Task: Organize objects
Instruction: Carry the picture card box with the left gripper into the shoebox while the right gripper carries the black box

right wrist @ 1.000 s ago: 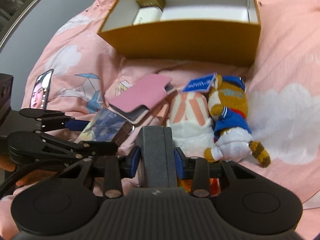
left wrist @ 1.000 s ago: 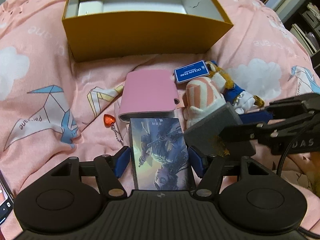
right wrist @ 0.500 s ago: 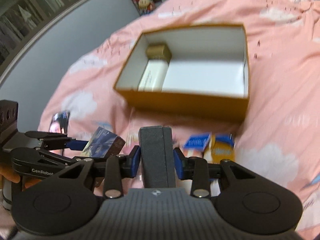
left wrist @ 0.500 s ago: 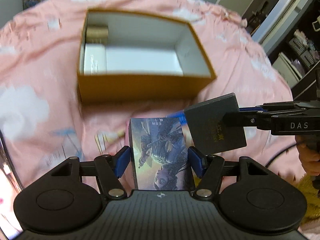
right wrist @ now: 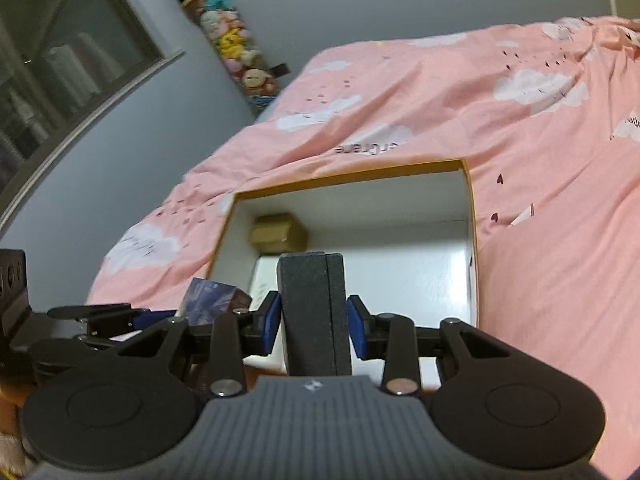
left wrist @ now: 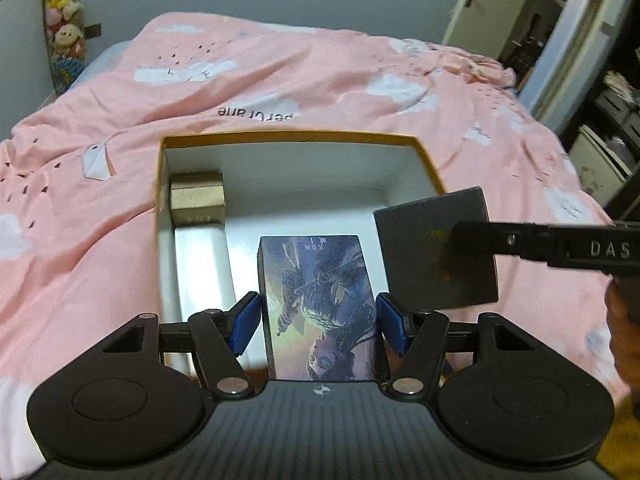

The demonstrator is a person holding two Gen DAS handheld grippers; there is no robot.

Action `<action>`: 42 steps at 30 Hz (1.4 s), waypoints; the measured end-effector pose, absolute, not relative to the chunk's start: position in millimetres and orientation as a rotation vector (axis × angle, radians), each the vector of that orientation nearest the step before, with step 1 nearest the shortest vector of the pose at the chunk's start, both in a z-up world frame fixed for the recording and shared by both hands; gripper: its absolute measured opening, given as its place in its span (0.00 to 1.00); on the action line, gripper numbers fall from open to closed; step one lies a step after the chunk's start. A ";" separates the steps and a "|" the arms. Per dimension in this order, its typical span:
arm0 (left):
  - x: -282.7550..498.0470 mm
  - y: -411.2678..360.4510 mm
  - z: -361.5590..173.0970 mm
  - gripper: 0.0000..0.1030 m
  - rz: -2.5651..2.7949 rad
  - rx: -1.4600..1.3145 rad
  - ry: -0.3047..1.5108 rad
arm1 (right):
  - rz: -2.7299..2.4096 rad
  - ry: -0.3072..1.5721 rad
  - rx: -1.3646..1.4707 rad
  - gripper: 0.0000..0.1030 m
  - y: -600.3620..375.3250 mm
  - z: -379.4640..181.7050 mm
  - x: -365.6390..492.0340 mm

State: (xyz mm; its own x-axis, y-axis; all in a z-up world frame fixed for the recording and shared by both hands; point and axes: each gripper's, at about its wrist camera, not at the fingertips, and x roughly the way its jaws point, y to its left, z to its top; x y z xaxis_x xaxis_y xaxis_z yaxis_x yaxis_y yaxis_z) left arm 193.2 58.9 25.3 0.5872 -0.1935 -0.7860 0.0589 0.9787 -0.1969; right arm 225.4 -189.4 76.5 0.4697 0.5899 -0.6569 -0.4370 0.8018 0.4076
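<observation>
My left gripper [left wrist: 319,320] is shut on an illustrated box [left wrist: 318,304] with dark blue artwork, held above the near edge of the open yellow box [left wrist: 288,135]. My right gripper [right wrist: 313,322] is shut on a dark grey box [right wrist: 313,312], held edge-on over the same box's [right wrist: 348,174] near side. In the left wrist view the dark grey box [left wrist: 436,248] hangs at the right, over the yellow box's right wall. The illustrated box [right wrist: 212,300] shows at the left in the right wrist view. Inside the yellow box sit a gold box [left wrist: 197,196] and a white box [left wrist: 202,264].
The yellow box rests on a pink bedspread [left wrist: 280,76] with cloud prints. A hanging column of plush toys [right wrist: 232,48] is on the grey wall at the bed's far corner. A doorway [left wrist: 532,28] and shelves stand at the right. A hand [left wrist: 624,332] shows behind the right gripper.
Both grippers rose and went forward from the pile of items on the bedspread to above the yellow box, each keeping its box. The plush toy, pink case and card dropped out of view.
</observation>
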 end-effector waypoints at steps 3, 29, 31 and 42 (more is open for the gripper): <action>219.0 51.3 4.2 0.70 -0.093 -0.133 0.913 | 0.589 0.906 0.174 0.36 -176.5 56.6 253.0; 316.4 49.9 -75.0 0.71 -0.015 -0.016 1.047 | 0.513 1.021 0.117 0.36 -126.1 -16.4 343.4; 318.6 54.4 -77.1 0.71 -0.018 -0.029 1.069 | 0.512 1.022 0.115 0.36 -125.1 -16.7 345.0; 310.7 57.6 -71.6 0.80 -0.042 0.057 1.105 | 0.531 1.035 0.143 0.36 -126.1 -21.4 351.9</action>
